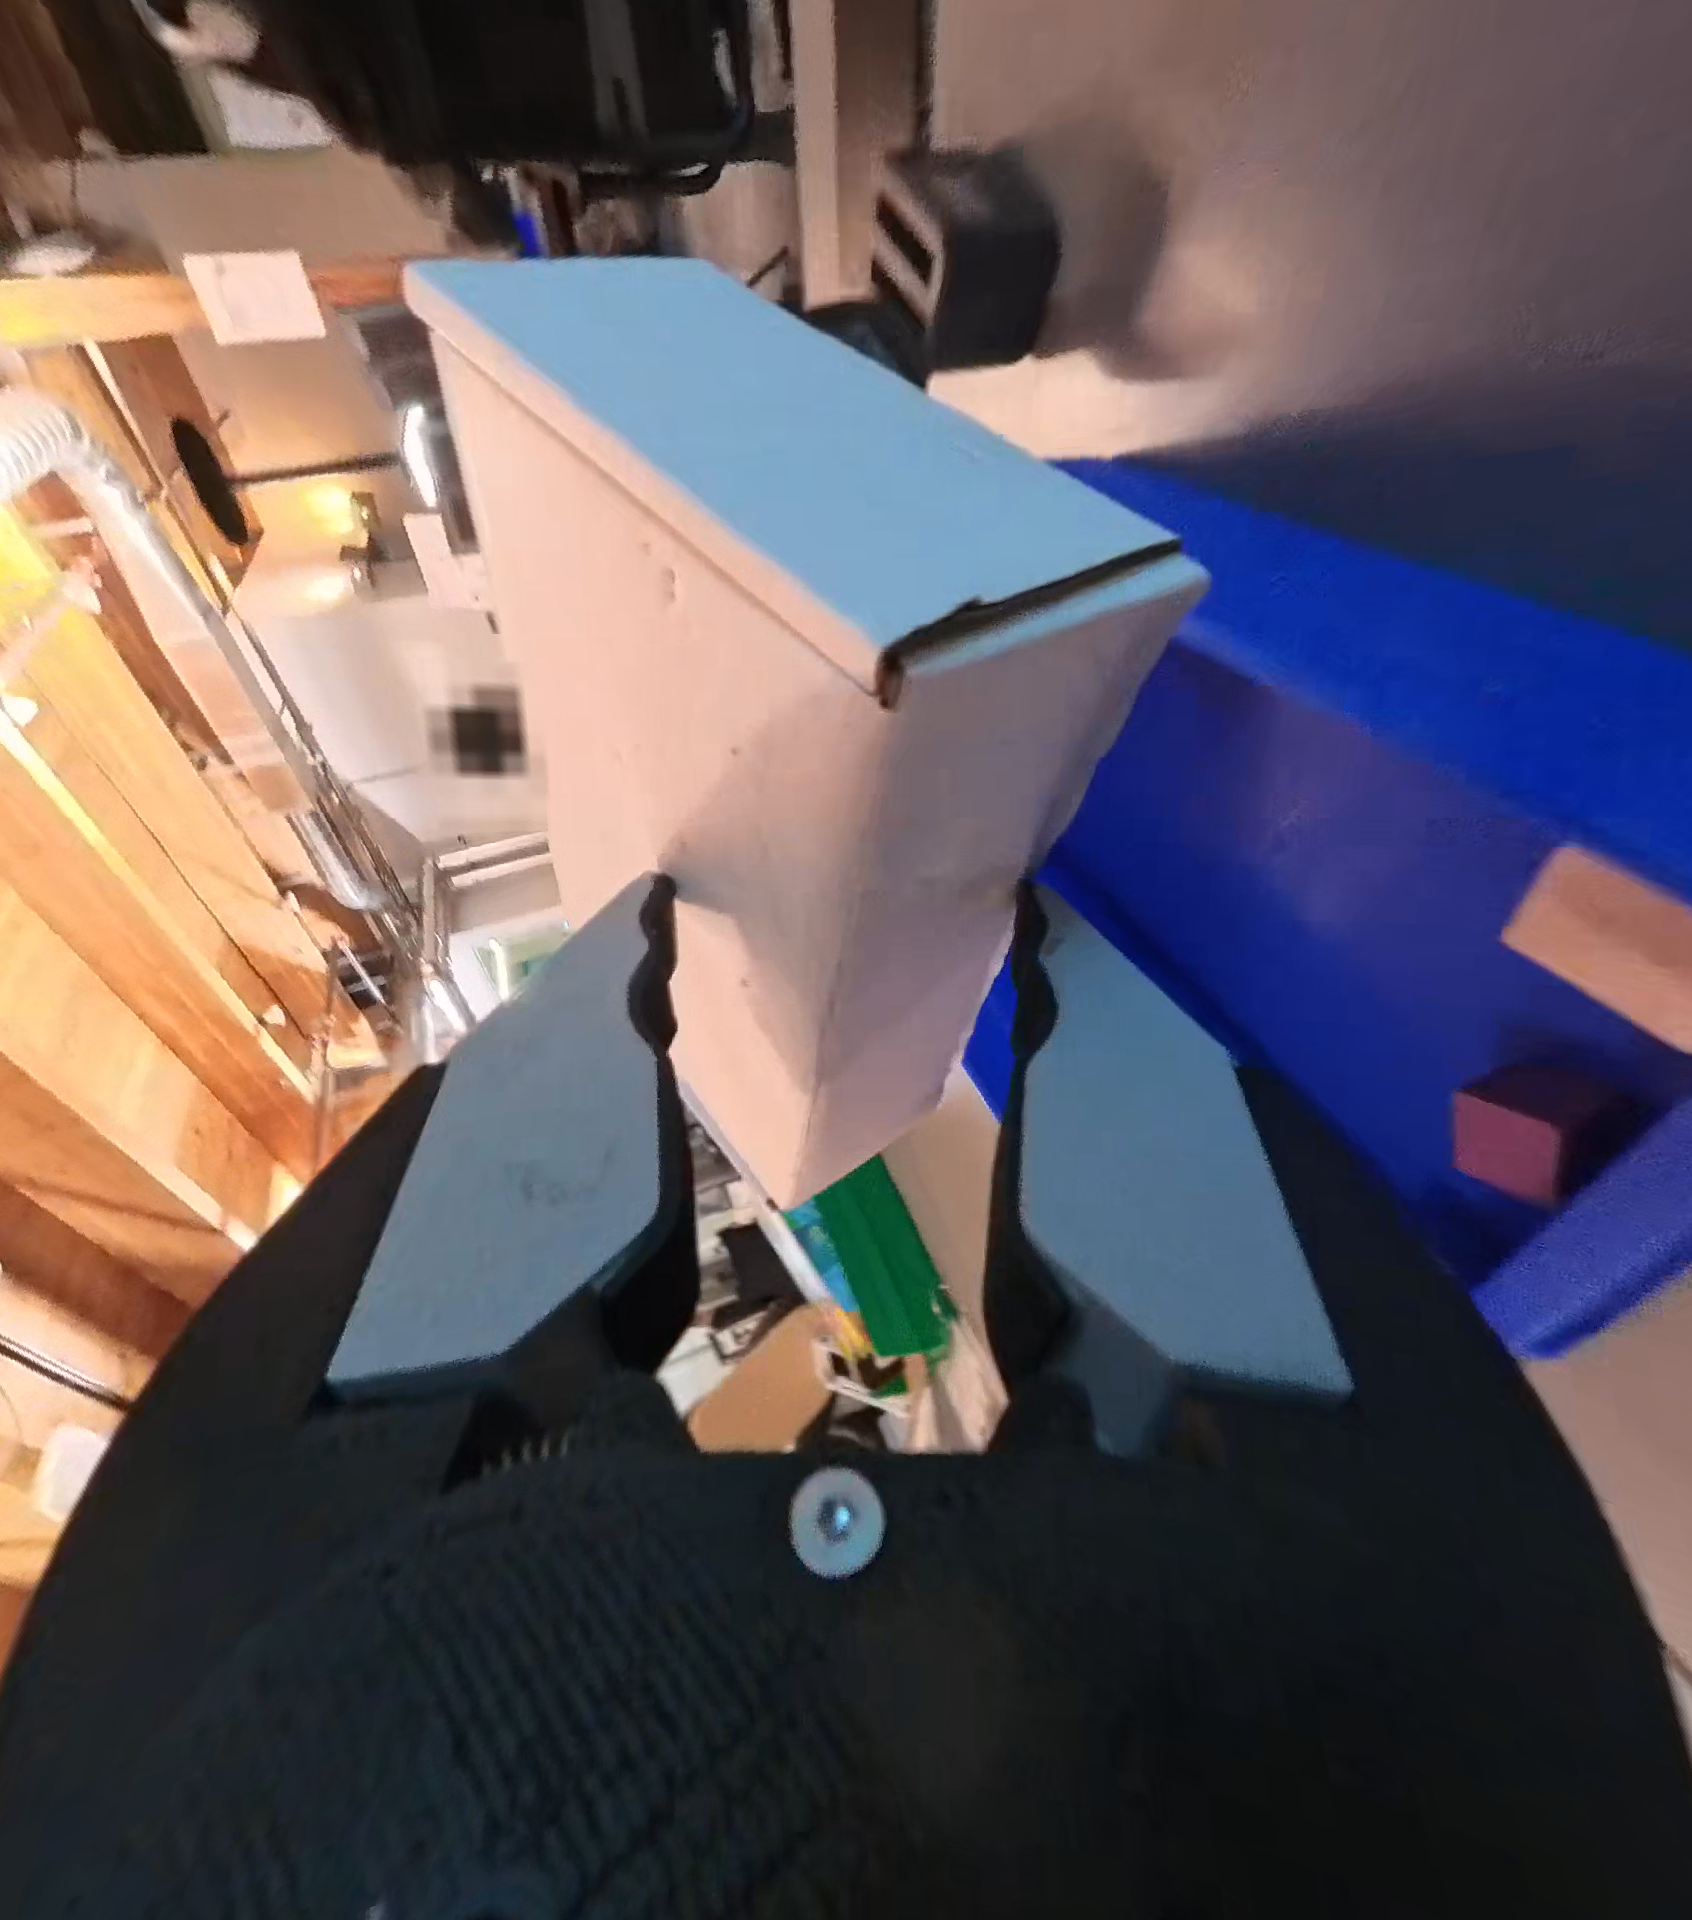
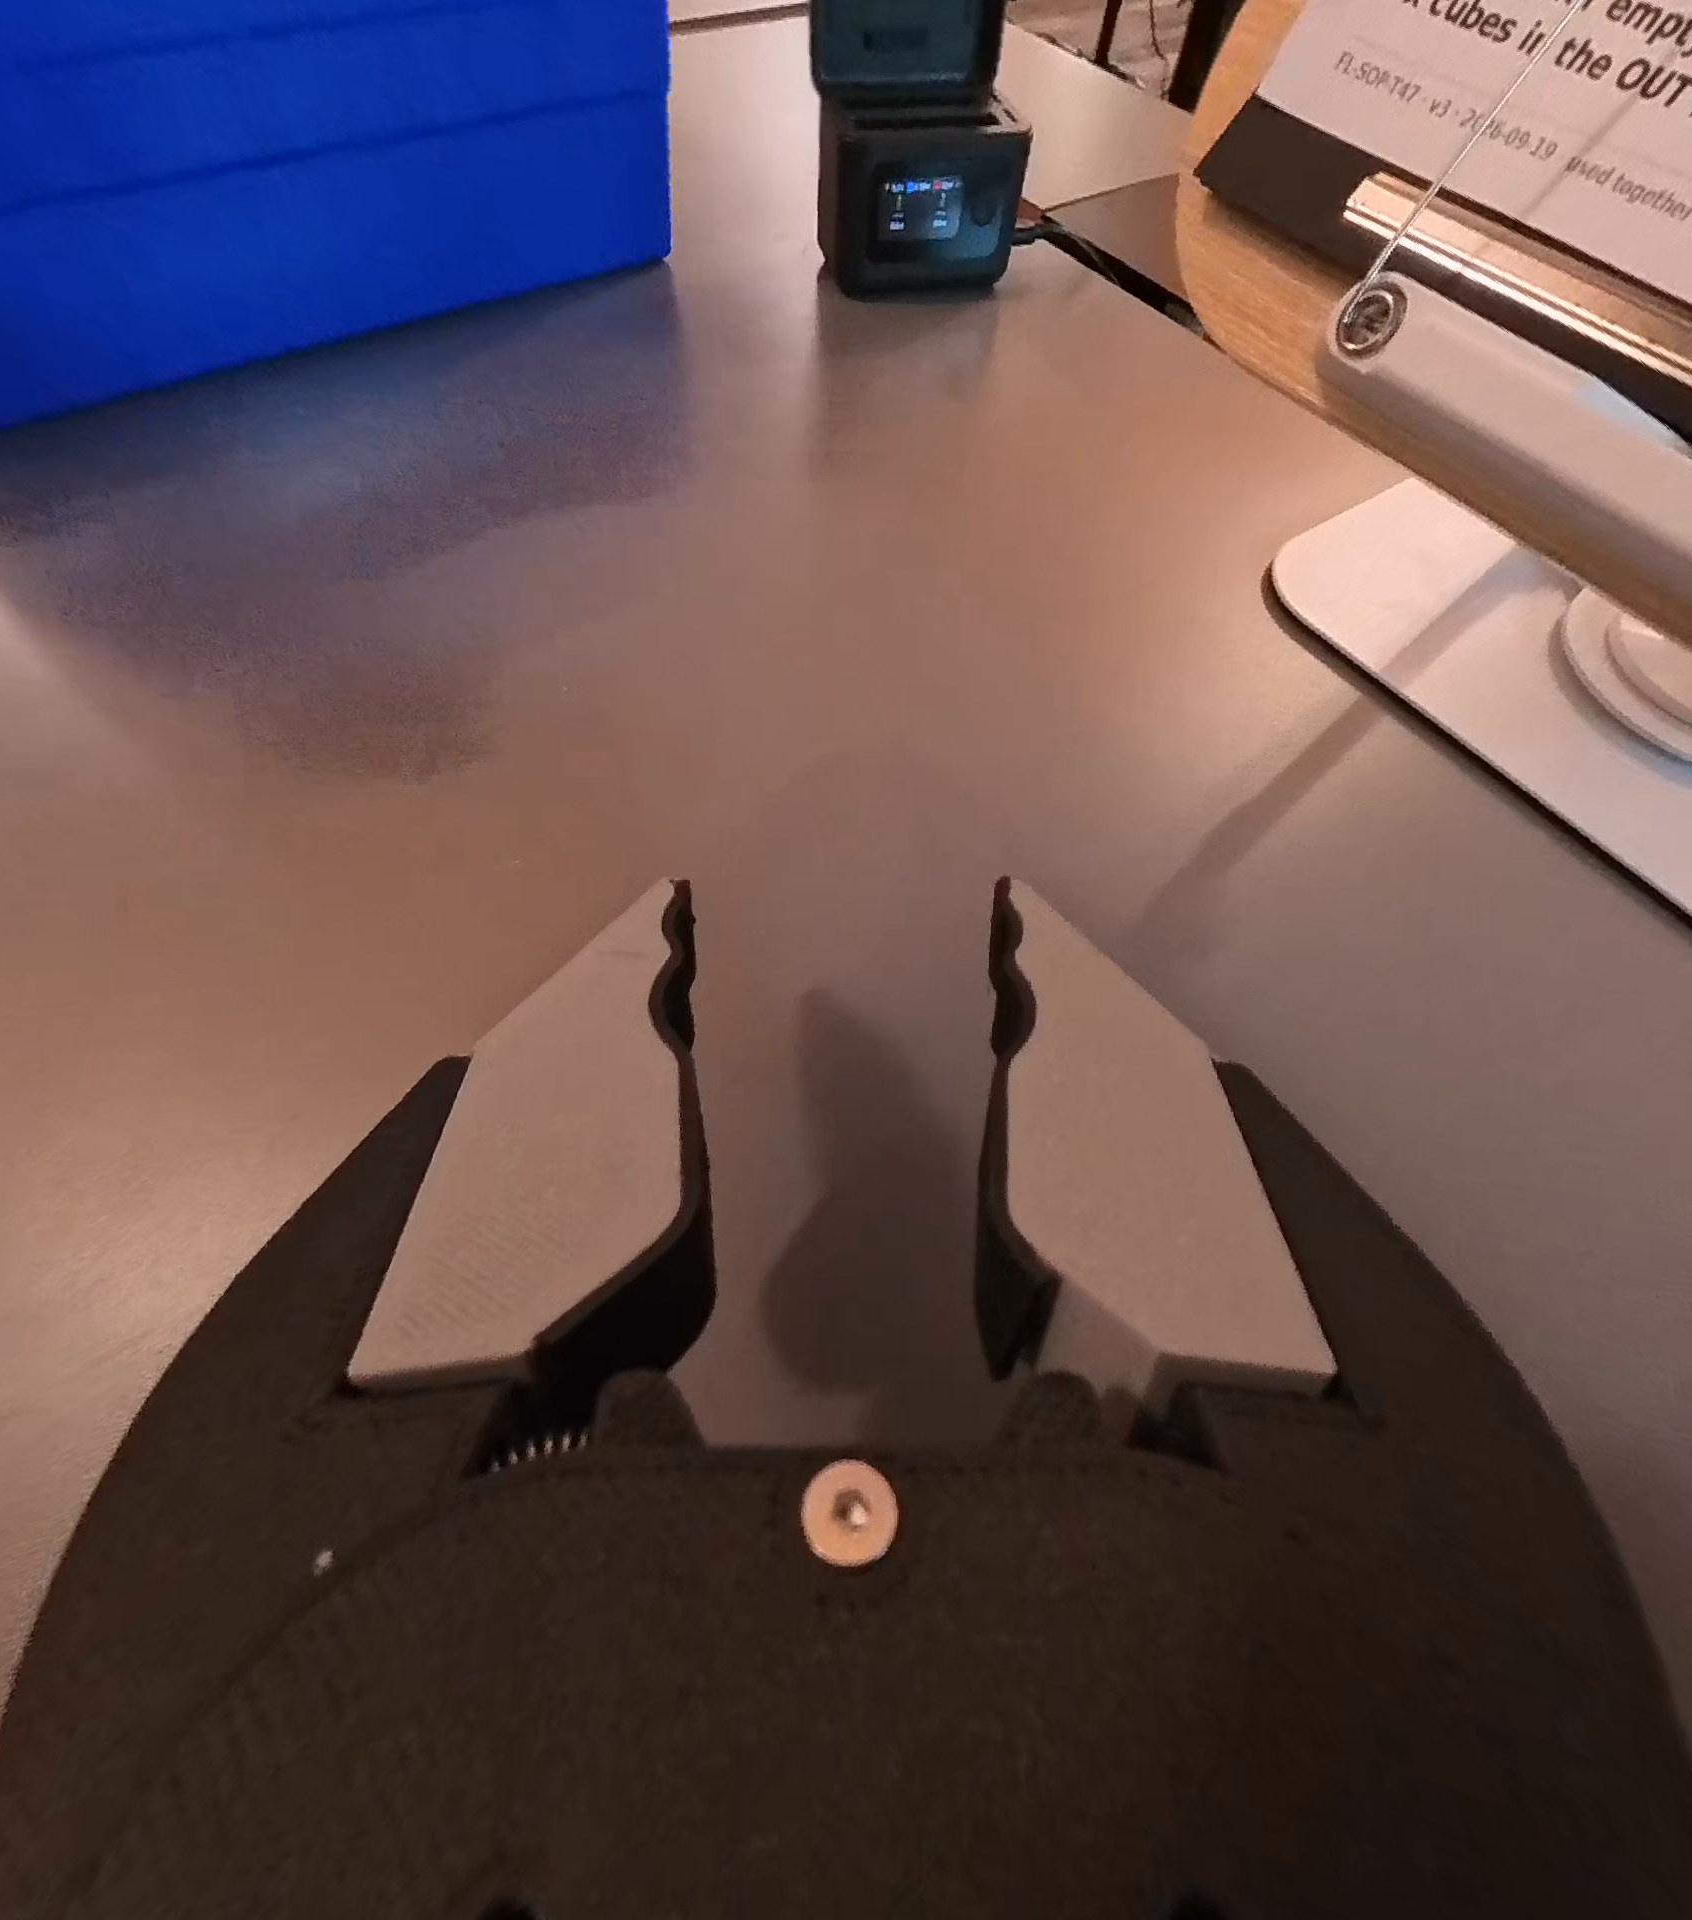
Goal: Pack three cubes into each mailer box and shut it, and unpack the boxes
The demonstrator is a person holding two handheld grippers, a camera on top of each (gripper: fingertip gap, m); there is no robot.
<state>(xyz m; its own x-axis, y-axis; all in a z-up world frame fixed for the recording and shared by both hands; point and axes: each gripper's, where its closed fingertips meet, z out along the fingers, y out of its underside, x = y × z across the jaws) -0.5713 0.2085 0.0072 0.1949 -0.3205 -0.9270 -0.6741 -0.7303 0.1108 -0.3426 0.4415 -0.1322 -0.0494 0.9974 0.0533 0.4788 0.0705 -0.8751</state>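
White cardboard, the shut mailer box (image 1: 800, 665) sits clamped by one end between the left gripper (image 1: 842, 914) jaws, lifted clear of the table beside the blue bin (image 1: 1444, 727). Hold it firm and level (loose cubes would shift inside) until it rests somewhere flat. Only this view shows a purple cube (image 1: 1522, 1138) and a tan cube (image 1: 1642, 945) in the bin. The right view adds the right gripper (image 2: 842, 914), jaws apart and empty over the table (image 2: 821, 644), plus a small camera (image 2: 915, 208).

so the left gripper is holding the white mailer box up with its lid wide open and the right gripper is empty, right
Not quite: the lid is shut. The left wrist view shows the left gripper clamped on the white mailer box, its flap closed flat. The right gripper is indeed empty, open above the table.
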